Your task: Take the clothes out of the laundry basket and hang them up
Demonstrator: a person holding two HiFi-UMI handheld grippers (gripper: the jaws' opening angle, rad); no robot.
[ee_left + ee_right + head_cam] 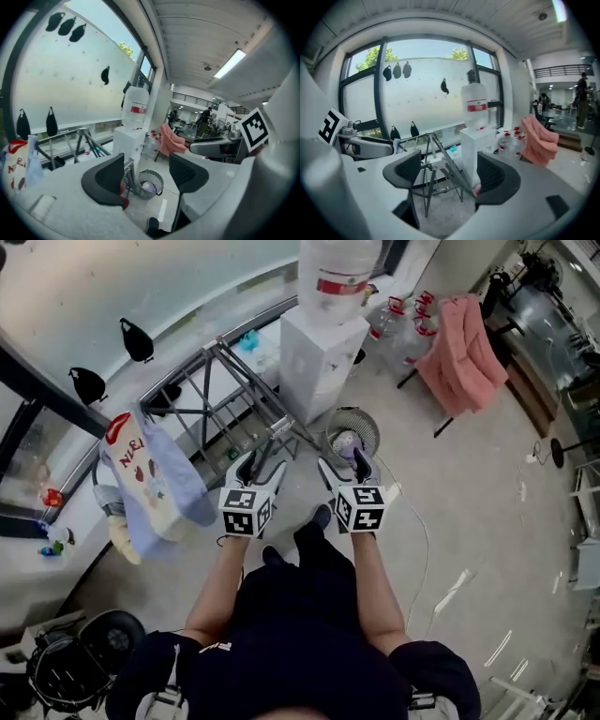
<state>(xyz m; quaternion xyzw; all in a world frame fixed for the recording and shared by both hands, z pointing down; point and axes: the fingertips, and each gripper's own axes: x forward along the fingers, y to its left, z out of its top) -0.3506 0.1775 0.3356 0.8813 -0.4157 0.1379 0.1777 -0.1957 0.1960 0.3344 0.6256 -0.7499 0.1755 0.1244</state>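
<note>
Your L gripper [260, 466] & R gripper [345, 465]: both spread wide, 0 held. Laundry basket [372, 423] sits just ahead of R gripper, so it's nearer.

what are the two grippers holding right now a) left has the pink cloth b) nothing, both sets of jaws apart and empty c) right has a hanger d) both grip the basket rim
b: the left gripper and the right gripper each show their jaws standing apart with nothing between them, only floor, the laundry basket and the drying rack beyond.
</note>
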